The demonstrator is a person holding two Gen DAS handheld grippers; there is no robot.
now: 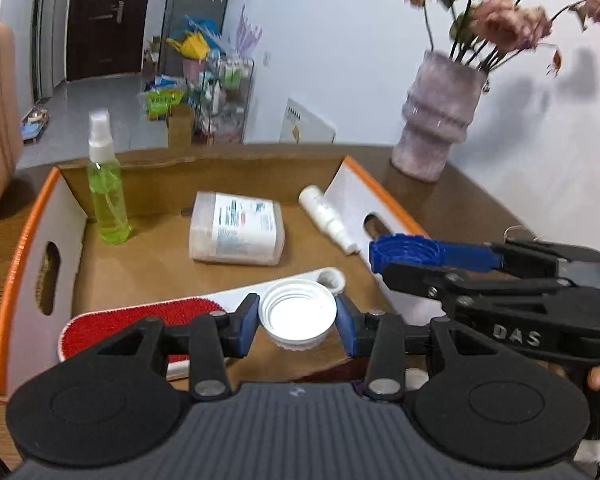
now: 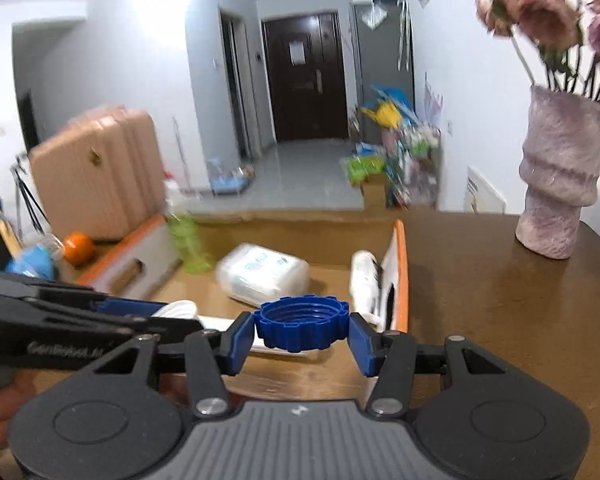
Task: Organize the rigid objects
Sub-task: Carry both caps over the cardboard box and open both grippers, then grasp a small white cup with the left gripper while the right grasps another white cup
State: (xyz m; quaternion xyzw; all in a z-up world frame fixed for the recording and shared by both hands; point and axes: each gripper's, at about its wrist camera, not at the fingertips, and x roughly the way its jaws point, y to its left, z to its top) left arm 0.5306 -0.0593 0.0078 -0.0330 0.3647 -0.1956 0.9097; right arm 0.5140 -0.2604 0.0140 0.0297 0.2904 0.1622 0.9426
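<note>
I hold a gripper in each hand above an open cardboard box [image 1: 40, 224] on a brown tabletop [image 2: 500, 300]. My left gripper [image 1: 297, 322] is clamped on a white cap [image 1: 297, 316], pads on its ribbed rim at 9 and 3 o'clock, open side up. My right gripper [image 2: 302, 330] pinches a blue cap [image 2: 302, 322] the same way.

Both caps look like light, stiff plastic. Their ridged sides should give the pads purchase, so the rim is the place to hold. The walls are thin, so I judge a hard squeeze could make one pop out.

In the box, from the left view: a green spray bottle [image 1: 108, 200] stands at 10 o'clock, a clear tub [image 1: 236, 230] lies on its side at 12 o'clock, and a small white bottle [image 1: 328, 218] leans against the box's right wall at 1 o'clock. A red and white paddle [image 1: 140, 320] lies just under my left gripper.

Only the left view shows the paddle's red face and the tub label sharply. Only the right view shows an orange [image 2: 78, 246] beyond the box at 10 o'clock; this view is blurred. A vase [image 1: 436, 120] of flowers stands on the tabletop at 2 o'clock in both.
</note>
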